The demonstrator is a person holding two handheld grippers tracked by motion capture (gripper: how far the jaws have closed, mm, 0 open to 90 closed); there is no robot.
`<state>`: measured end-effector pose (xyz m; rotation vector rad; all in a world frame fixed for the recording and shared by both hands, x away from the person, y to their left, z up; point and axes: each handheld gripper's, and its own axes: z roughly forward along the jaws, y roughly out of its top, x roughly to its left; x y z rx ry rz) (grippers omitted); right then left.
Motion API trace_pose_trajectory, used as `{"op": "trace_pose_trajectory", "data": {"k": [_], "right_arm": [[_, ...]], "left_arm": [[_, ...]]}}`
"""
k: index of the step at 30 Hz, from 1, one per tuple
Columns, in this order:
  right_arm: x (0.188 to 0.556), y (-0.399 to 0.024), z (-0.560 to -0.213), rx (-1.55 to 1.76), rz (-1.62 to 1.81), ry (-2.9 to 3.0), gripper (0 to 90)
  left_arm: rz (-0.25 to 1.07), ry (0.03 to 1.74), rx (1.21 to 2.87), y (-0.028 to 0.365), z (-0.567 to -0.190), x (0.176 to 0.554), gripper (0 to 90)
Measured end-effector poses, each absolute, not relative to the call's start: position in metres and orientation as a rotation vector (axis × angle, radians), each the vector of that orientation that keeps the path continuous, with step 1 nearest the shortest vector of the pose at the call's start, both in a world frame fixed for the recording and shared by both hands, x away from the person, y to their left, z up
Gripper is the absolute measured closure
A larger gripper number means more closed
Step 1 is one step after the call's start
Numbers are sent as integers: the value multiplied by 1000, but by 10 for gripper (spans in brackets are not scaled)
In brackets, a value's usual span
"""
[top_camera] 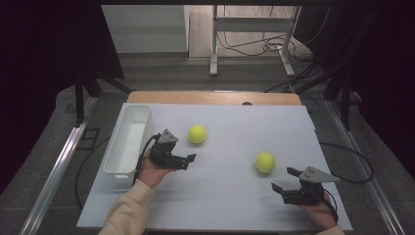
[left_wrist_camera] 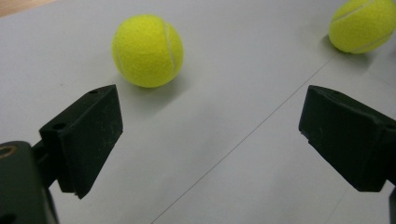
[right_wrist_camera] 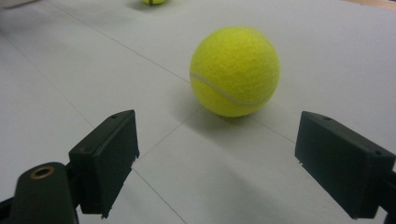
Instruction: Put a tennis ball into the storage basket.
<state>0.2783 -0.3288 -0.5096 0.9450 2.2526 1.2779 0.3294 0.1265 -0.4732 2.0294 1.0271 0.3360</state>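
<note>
Two yellow-green tennis balls lie on the white table top (top_camera: 230, 196). The left ball (top_camera: 197, 133) (left_wrist_camera: 147, 50) rests just ahead and to the left of my left gripper (top_camera: 189, 162) (left_wrist_camera: 211, 100), which is open and holds nothing. The right ball (top_camera: 265, 162) (right_wrist_camera: 235, 71) sits close in front of my right gripper (top_camera: 282, 178) (right_wrist_camera: 215, 123), also open, with the ball a little beyond its jaws. In the left gripper view the right ball (left_wrist_camera: 363, 24) is at the far right. In the right gripper view the left ball (right_wrist_camera: 153, 2) peeks in at the top edge.
A long white bin (top_camera: 128, 139) stands along the table's left side, just left of my left hand. A wooden strip (top_camera: 215, 97) runs along the far edge. Beyond it are a metal stand (top_camera: 252, 39) and floor cables.
</note>
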Motion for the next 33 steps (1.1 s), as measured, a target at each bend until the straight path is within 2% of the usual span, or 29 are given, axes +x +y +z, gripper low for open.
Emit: {"op": "trace_pose_trajectory", "data": {"k": [33], "right_arm": [[278, -329, -509, 946, 1283, 2249, 141]], "left_arm": [[353, 1044, 2024, 116, -470, 359, 66]]}}
